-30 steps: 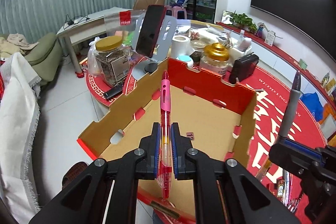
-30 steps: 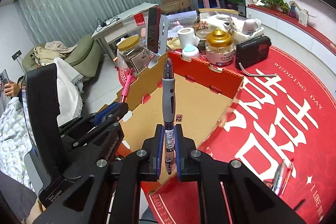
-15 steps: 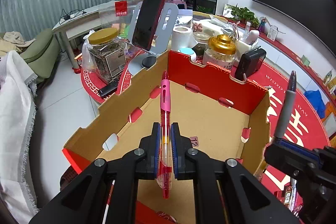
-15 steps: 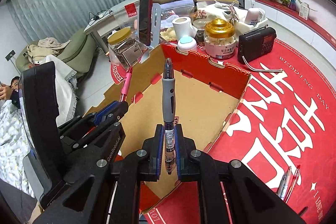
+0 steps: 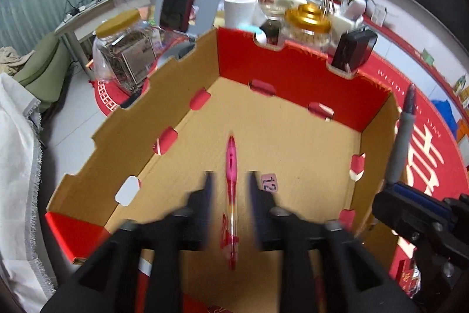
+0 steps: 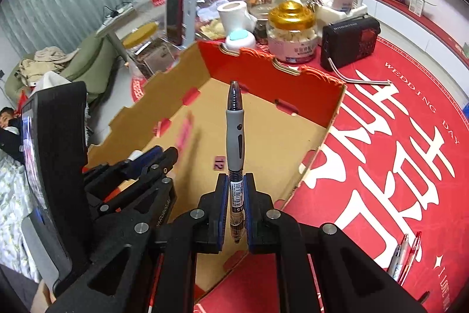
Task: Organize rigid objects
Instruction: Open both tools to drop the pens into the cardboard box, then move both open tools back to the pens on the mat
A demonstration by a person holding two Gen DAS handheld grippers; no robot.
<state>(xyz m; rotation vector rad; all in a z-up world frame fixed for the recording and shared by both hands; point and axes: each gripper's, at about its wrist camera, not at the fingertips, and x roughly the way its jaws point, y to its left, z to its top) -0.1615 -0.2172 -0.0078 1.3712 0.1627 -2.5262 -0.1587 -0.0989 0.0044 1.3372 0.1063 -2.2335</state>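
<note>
Over the cardboard box [image 5: 293,69] with red inner walls, my left gripper [image 5: 230,184] has its jaws opening. The pink pen [image 5: 231,163] is blurred between the parted fingers, and neither pad presses on it. My right gripper [image 6: 235,181] is shut on the grey pen [image 6: 234,134], which points up and forward above the box [image 6: 263,72] floor. In the right wrist view the left gripper [image 6: 164,154] is at the left, with the pink pen [image 6: 184,134] a smear beside it. In the left wrist view the right gripper [image 5: 395,189] holds the grey pen [image 5: 401,137] over the box's right wall.
Behind the box stand a gold-lidded jar [image 6: 291,28], a black radio [image 6: 348,40], a paper roll [image 6: 233,12], a phone on a stand [image 6: 176,11] and a yellow-lidded jar [image 5: 126,49]. Loose pens [image 6: 404,251] lie on the red tablecloth [image 6: 395,137]. A person [image 6: 6,119] sits far left.
The left gripper's jaws have parted and the pink pen is loose and slipping down into the box. Both grippers have come lower and nearer over the box.
</note>
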